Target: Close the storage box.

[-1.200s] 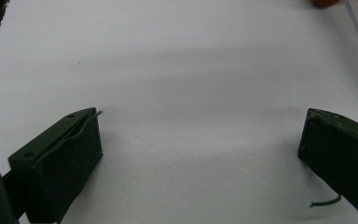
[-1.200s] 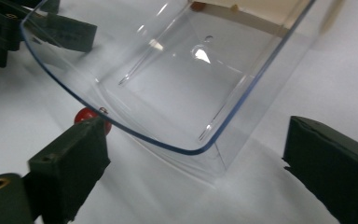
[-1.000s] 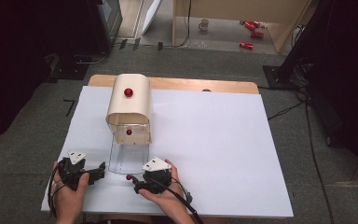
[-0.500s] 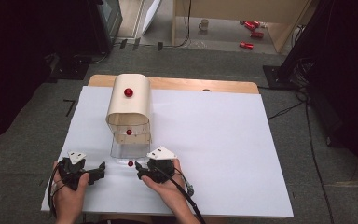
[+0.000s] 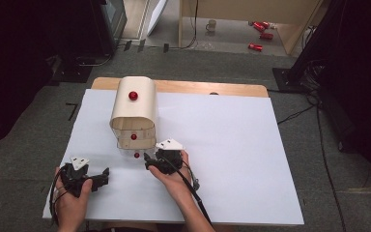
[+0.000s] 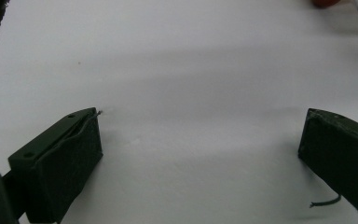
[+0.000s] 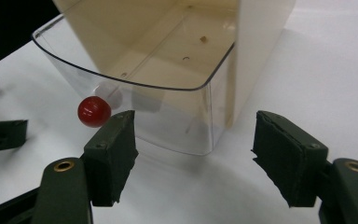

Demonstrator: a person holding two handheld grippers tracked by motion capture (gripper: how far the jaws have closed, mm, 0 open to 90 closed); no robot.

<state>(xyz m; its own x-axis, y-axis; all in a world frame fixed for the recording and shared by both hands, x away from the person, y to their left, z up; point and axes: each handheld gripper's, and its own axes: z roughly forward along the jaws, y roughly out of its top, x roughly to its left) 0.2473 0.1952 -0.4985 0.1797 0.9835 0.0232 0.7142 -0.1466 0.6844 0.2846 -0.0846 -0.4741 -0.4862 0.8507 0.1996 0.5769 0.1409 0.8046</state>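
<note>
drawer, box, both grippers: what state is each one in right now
drawer: partly pulled out, nothing in it
red knob: on the drawer front, not gripped
box: upright on the table
left gripper: open, nothing between the jaws
right gripper: open, at the drawer front

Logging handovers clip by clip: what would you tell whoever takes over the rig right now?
Left hand-held gripper: open, empty, low over the white table.
Right hand-held gripper: open, its jaws have just been opening slightly, nothing between them. It faces the clear drawer, with the red knob just outside one jaw.
Drawer: lowest in the cream cabinet, sticking out a little.
Done: drawer mostly in.
Left, probably: push it flush.
</note>
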